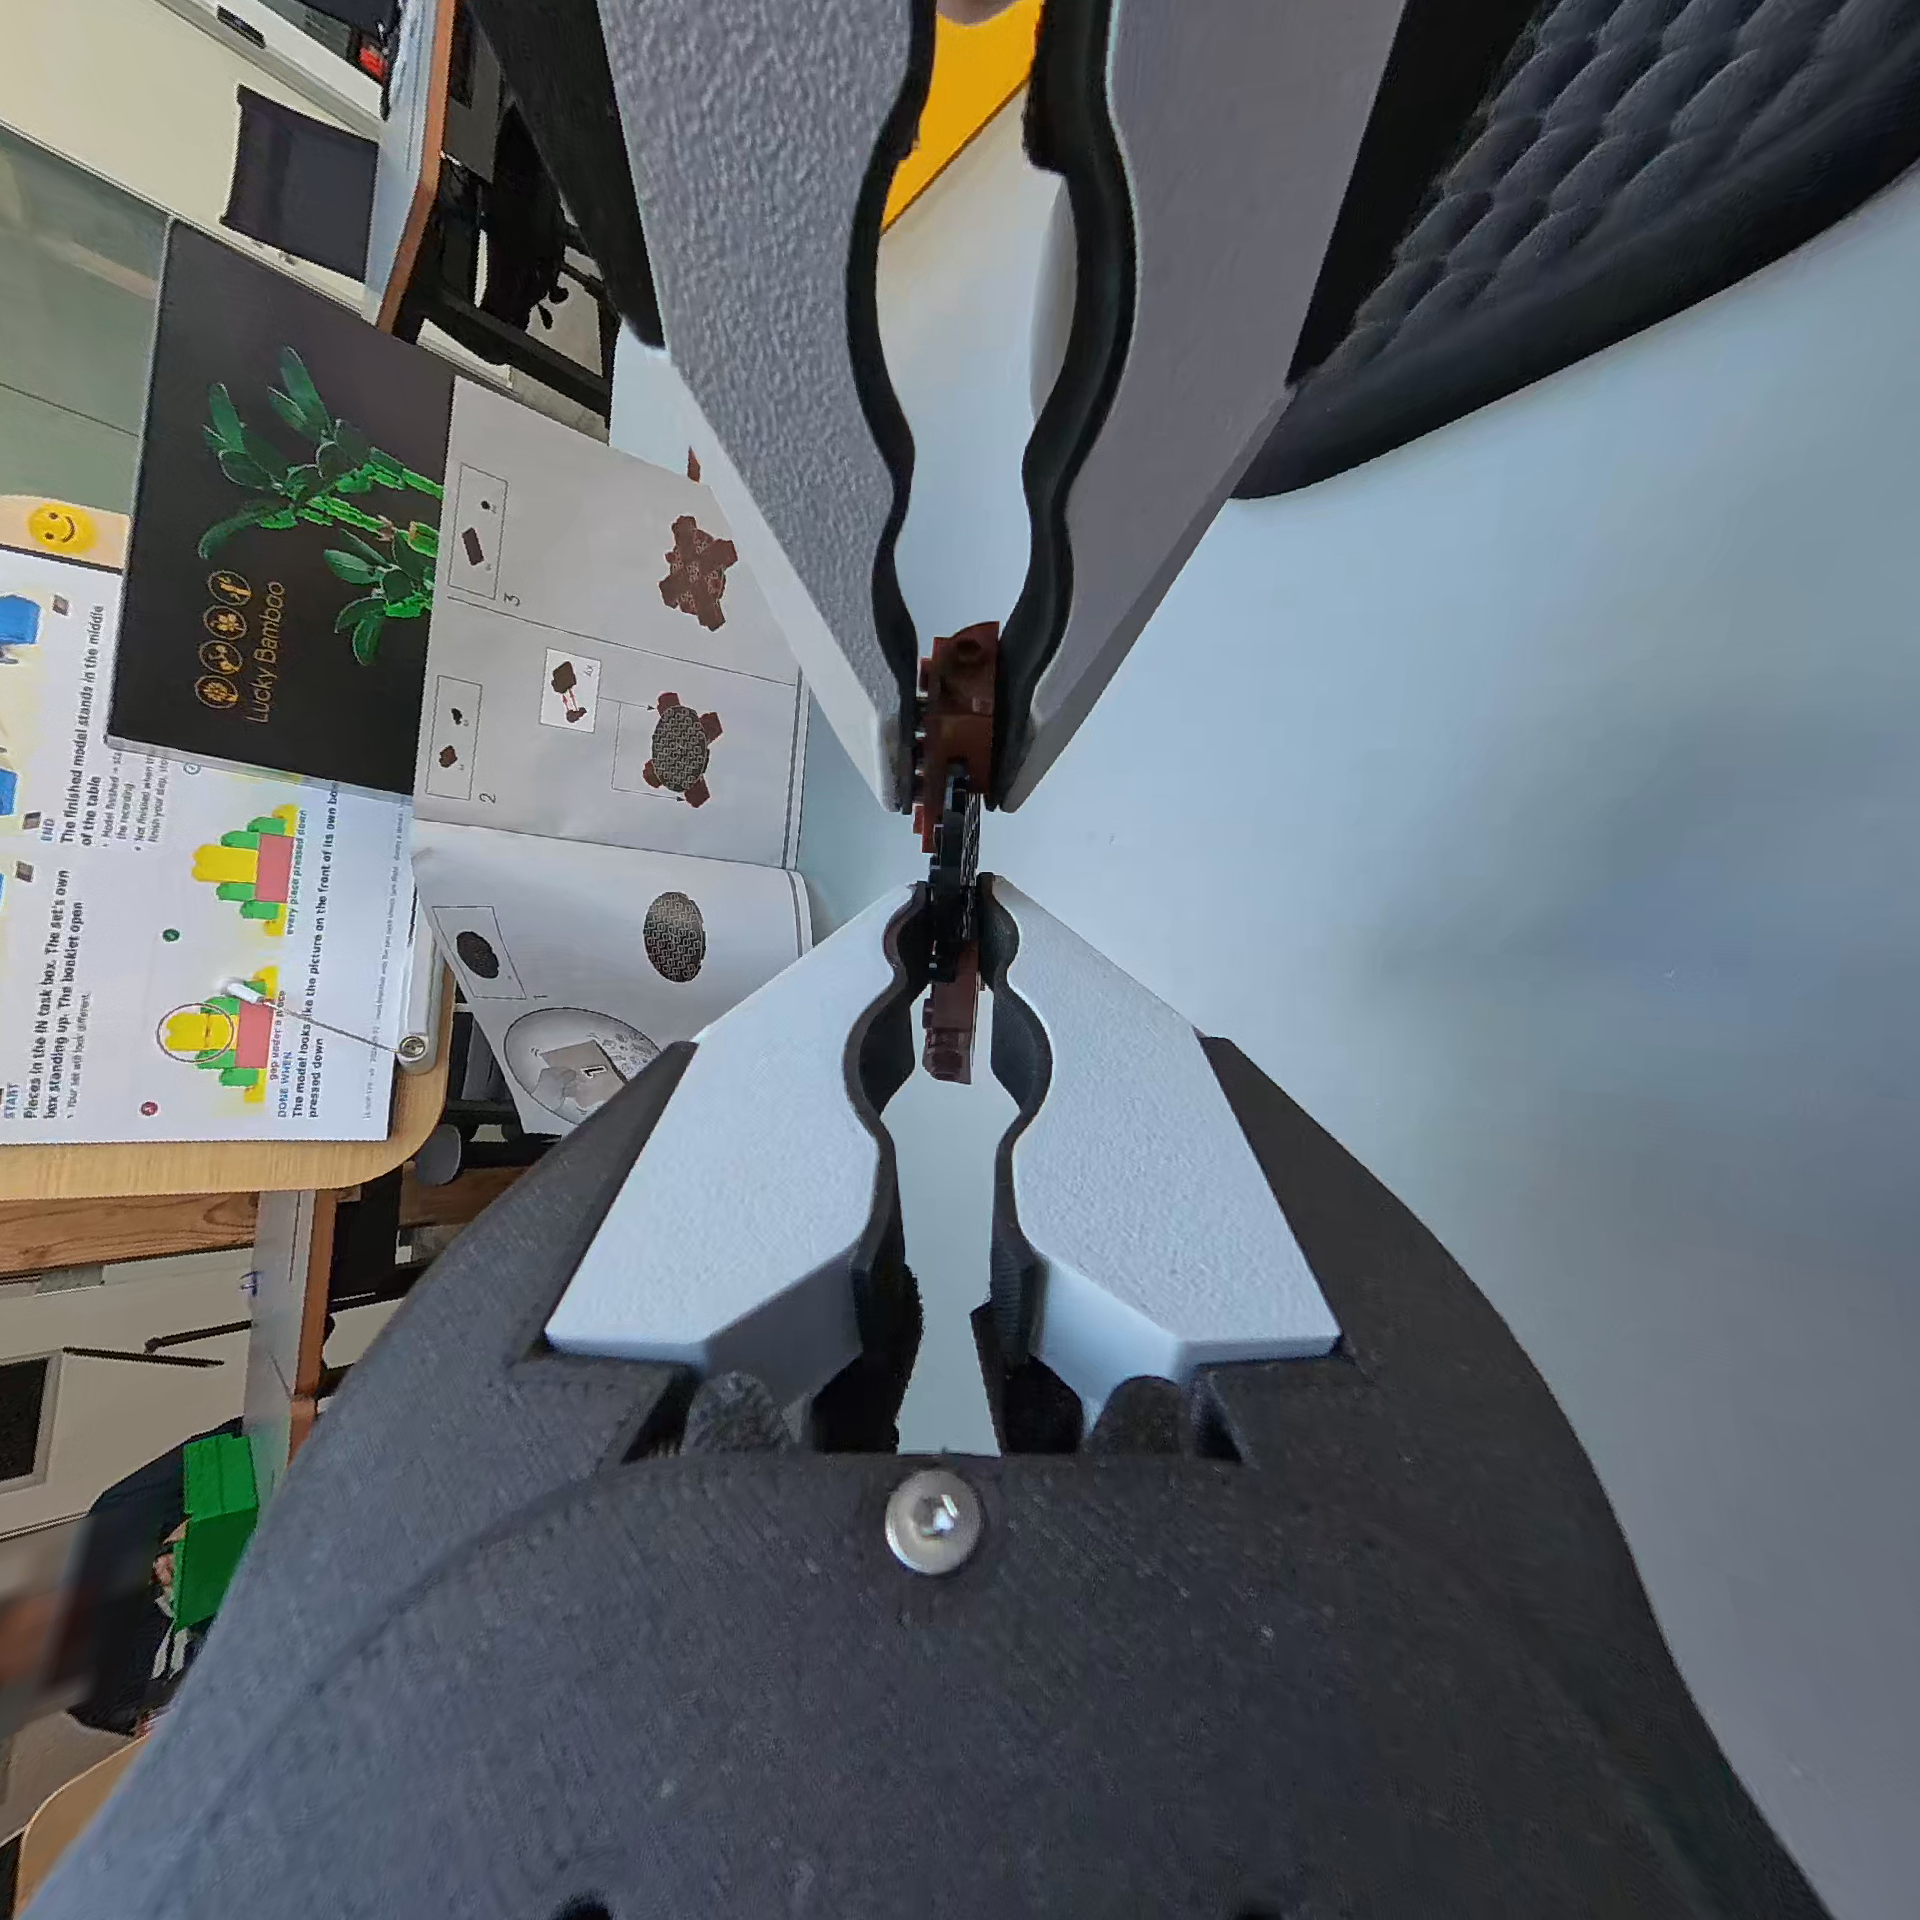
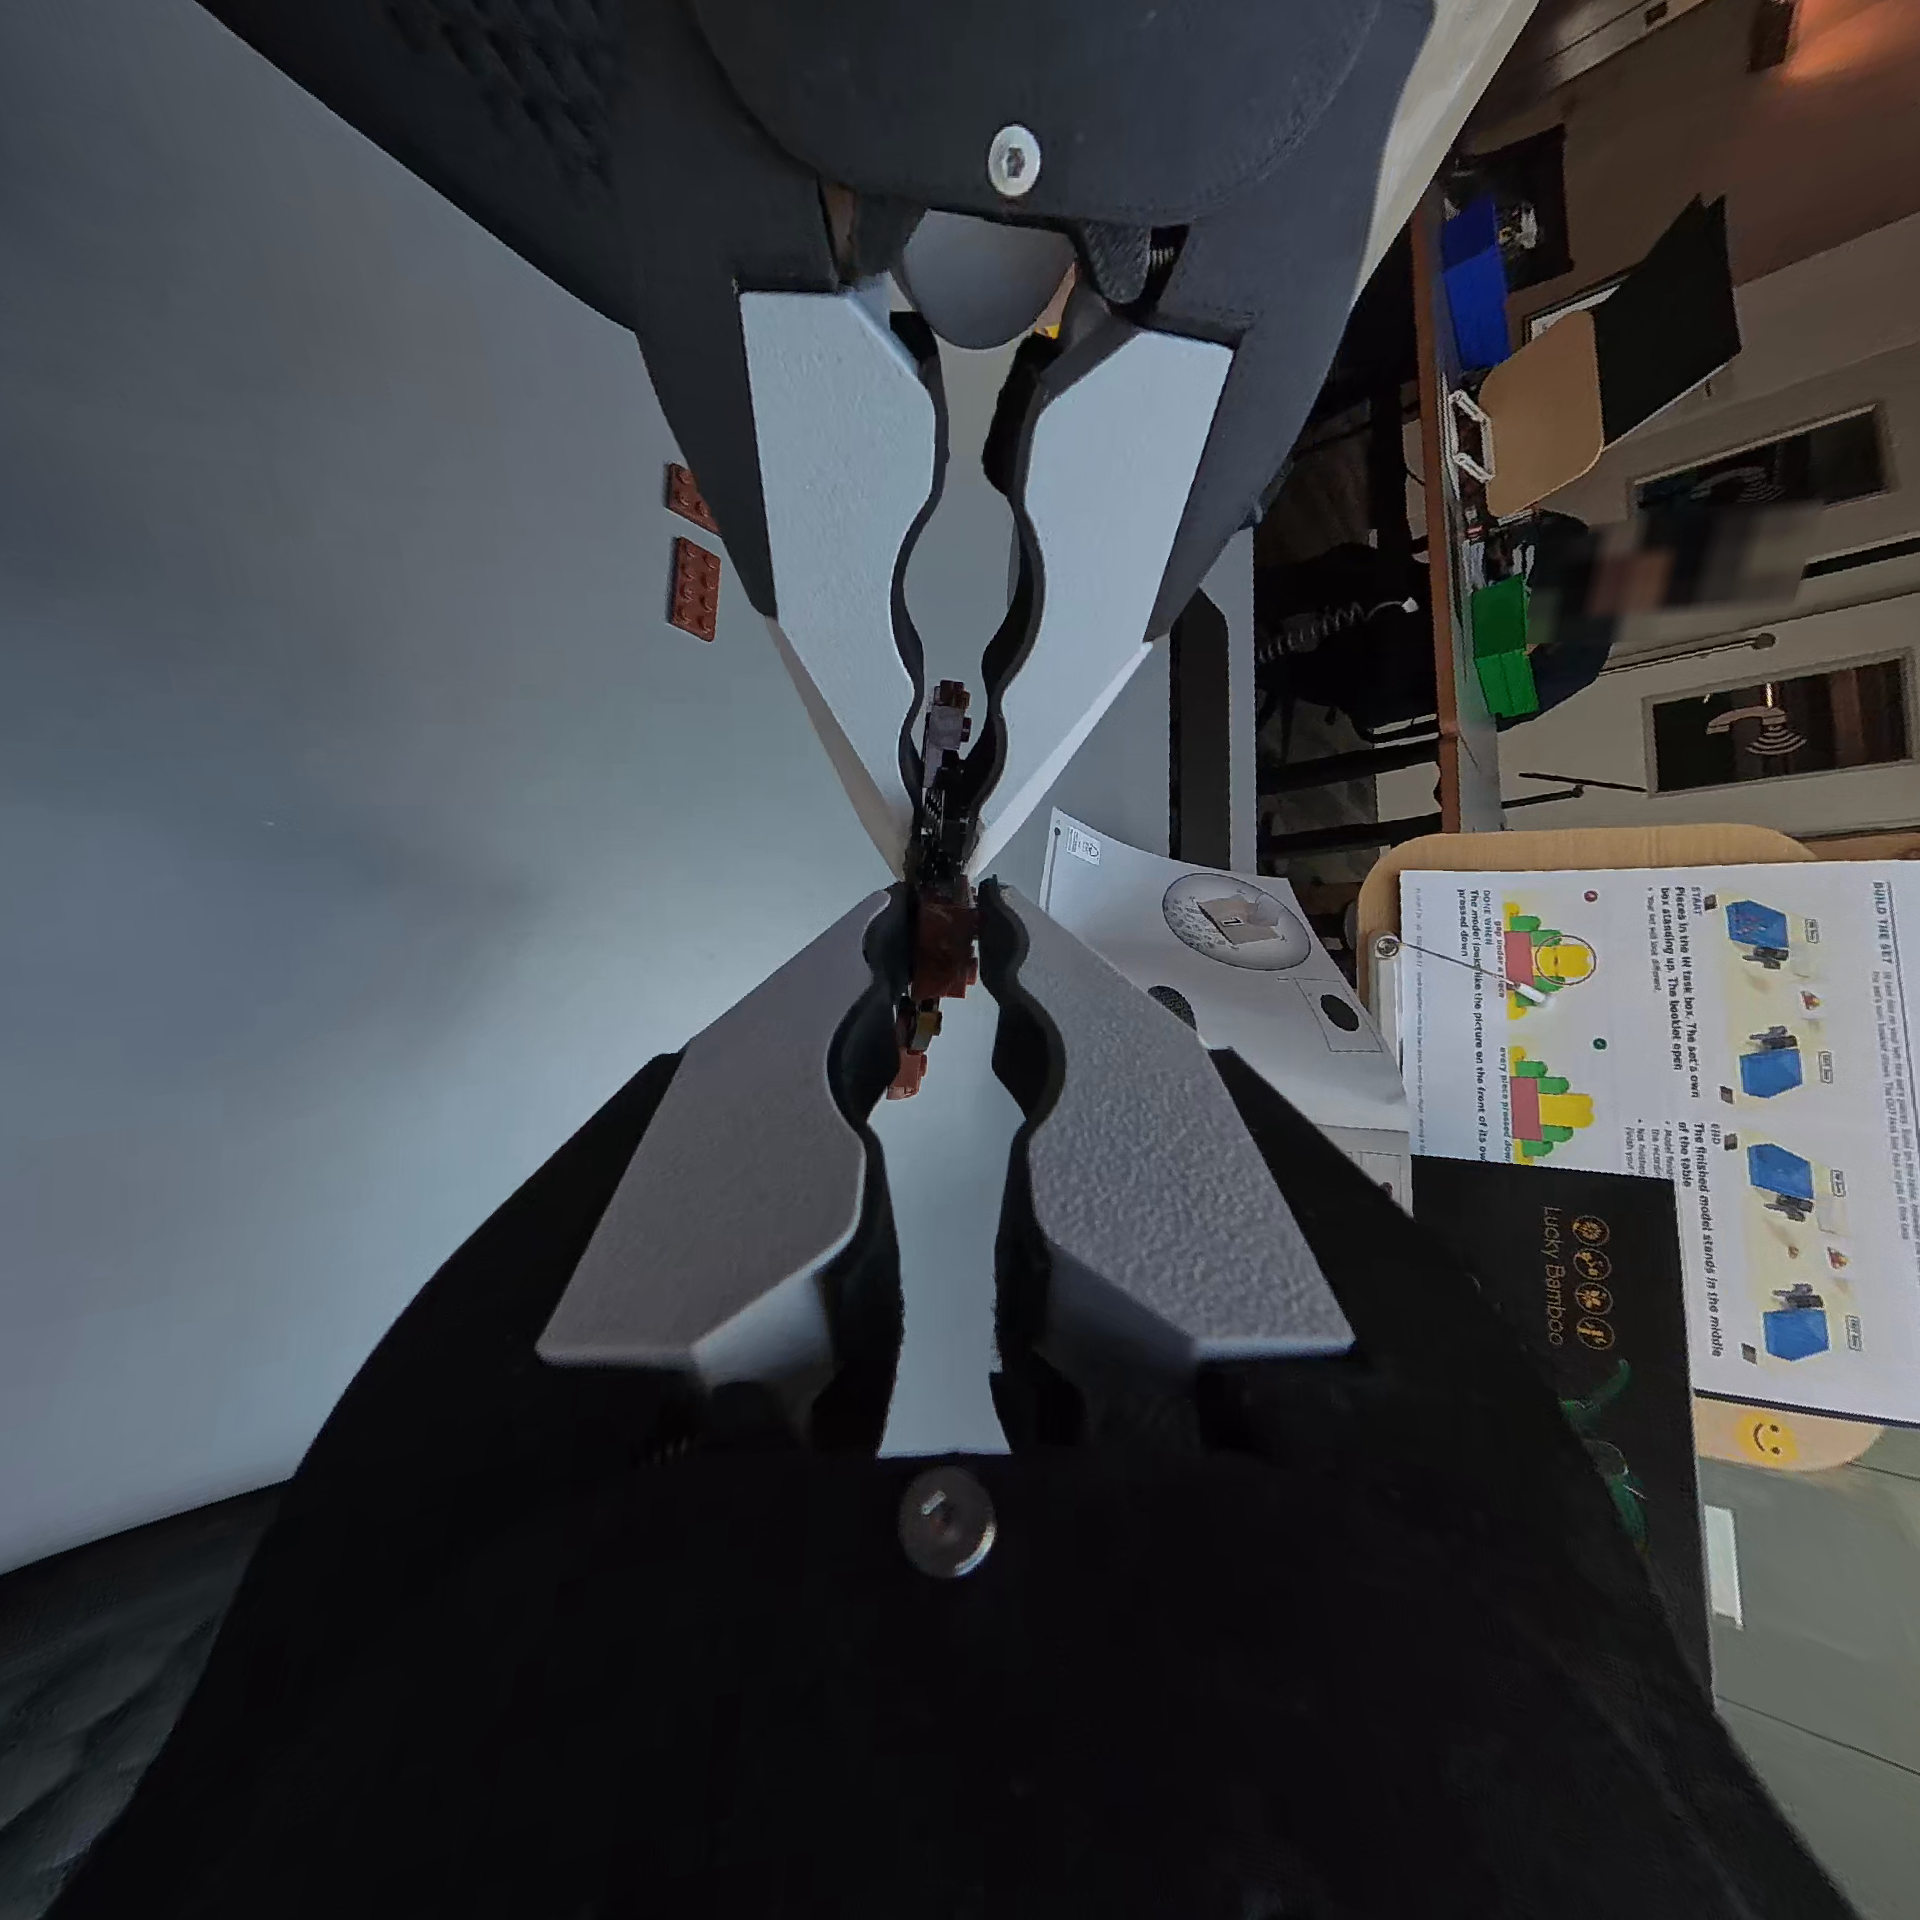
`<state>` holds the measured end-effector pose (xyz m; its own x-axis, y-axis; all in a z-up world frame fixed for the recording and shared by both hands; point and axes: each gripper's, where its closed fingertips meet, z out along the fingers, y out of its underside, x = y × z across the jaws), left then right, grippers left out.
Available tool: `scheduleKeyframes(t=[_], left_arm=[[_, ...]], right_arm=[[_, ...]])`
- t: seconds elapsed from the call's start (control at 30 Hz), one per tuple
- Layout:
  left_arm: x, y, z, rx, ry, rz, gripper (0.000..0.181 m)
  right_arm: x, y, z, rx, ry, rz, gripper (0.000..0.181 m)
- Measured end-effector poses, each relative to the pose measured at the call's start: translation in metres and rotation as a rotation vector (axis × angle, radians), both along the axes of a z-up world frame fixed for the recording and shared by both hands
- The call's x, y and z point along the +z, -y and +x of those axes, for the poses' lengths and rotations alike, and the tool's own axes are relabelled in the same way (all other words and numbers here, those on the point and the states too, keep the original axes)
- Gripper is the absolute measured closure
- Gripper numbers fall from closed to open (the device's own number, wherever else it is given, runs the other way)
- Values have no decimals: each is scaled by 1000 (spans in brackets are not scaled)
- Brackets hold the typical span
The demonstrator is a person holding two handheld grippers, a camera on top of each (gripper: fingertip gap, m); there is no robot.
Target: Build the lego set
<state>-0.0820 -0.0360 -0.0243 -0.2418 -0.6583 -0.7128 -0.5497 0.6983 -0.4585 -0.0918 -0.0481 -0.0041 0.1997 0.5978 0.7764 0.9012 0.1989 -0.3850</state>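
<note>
The two grippers meet tip to tip above the white table point(image 1: 1455, 831) and both grip one small lego assembly. It is a black round plate point(image 1: 961, 842) held edge-on, with reddish-brown bricks on it. My left gripper point(image 1: 948, 896) is shut on the plate's near edge, with a brown brick point(image 1: 951, 1029) between its fingers. My right gripper point(image 1: 951, 800) comes from the opposite side, shut on another brown brick point(image 1: 961, 686). In the right wrist view my right gripper point(image 2: 940, 899) clamps a brown brick point(image 2: 945, 951), and the left gripper point(image 2: 940, 857) holds the black plate point(image 2: 940, 821).
Two loose brown plates point(image 2: 694, 587) lie on the table beside the left gripper. An open instruction booklet point(image 1: 623, 675), the set's black box point(image 1: 281, 540) and a printed task sheet point(image 1: 197, 935) stand at the table's side. Green bins point(image 2: 1501, 644) and desks are behind them. Both grippers' tips are close together, under 4 cm apart.
</note>
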Motion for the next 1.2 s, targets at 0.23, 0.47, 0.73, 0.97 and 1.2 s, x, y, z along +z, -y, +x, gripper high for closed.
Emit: scheduleKeyframes(t=[0.23,0.47,0.73,0.97,1.2], left_arm=[[-6,1,0,-1,-24,1,175],[-3,-3,-1,15,-27,9,176],[-4,0,0,11,-31,12,175],[-5,0,-1,9,-30,8,176],[0,1,-1,1,-8,6,176]], right_arm=[[-5,0,0,-15,-6,-32,170],[6,1,0,-24,-24,22,160],[3,4,0,-8,-72,-24,172],[4,1,3,-16,-137,-32,153],[3,5,5,-17,-92,-41,171]])
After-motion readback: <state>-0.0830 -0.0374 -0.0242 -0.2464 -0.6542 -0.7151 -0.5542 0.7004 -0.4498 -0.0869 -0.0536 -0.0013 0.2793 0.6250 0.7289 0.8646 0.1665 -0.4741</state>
